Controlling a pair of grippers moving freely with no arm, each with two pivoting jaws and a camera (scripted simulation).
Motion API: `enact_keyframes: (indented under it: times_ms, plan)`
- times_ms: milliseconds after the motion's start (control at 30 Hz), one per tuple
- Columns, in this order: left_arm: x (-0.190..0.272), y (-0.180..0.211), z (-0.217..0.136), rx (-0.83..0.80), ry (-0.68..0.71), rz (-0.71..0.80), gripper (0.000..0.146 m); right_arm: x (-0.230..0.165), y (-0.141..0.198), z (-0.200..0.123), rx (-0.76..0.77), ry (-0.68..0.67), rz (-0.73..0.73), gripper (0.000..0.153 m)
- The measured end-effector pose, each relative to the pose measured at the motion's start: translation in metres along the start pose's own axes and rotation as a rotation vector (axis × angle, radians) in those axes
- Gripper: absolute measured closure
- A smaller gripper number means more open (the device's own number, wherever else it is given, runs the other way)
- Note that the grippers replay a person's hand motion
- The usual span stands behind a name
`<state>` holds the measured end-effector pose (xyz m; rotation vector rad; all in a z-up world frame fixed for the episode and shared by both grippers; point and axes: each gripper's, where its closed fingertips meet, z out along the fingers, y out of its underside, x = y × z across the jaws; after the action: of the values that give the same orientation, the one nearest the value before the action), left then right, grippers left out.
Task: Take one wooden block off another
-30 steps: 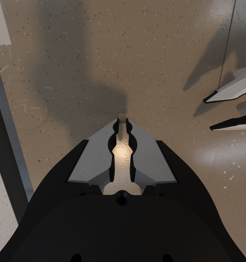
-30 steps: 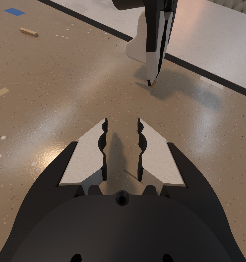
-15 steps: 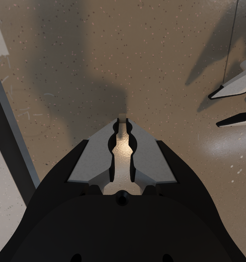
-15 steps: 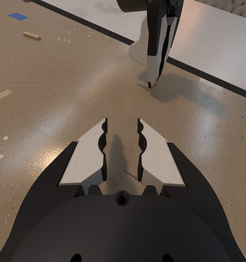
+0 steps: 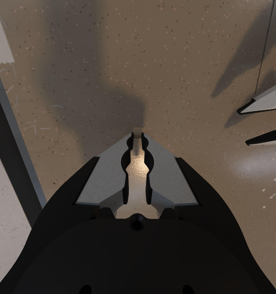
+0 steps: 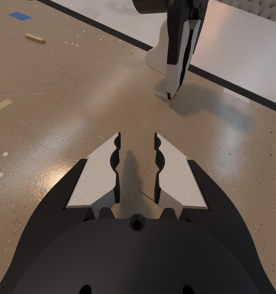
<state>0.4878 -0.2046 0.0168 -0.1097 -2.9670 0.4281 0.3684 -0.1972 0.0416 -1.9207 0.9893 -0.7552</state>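
My left gripper [image 5: 137,134] is shut on a small pale wooden block [image 5: 137,132], pinched at its fingertips just above the brown speckled floor. The right wrist view shows that gripper [image 6: 174,95] pointing down with the block [image 6: 175,97] at its tip, close to the floor. A second long wooden block [image 6: 35,38] lies flat on the floor far off at the upper left. My right gripper [image 6: 137,135] is open and empty, hovering over the floor nearer than the left one; its fingers [image 5: 261,108] show at the right edge of the left wrist view.
A black stripe [image 6: 118,34] separates the brown floor from a pale speckled area [image 6: 229,47] behind the left gripper. A blue tape patch [image 6: 19,15] and a tan tape patch [image 6: 3,103] lie on the floor at the left.
The left gripper with the block has come lower toward the floor, its shadow closing in on the tip. The right gripper has drifted slightly; its jaws stay open.
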Motion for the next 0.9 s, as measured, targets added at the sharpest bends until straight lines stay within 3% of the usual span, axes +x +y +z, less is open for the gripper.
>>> enact_keyframes:
  times_ms: [433, 900]
  plan:
    - [-0.0002, -0.0003, 0.0001, 0.043, 0.009, -0.109, 0.137, -0.0002, 0.0002, 0.0, -0.001, 0.002, -0.005, 0.11]
    - [0.001, 0.0004, 0.0006, -0.005, -0.07, -0.006, 0.137, -0.001, 0.0002, 0.0001, -0.002, 0.007, -0.02, 0.11]
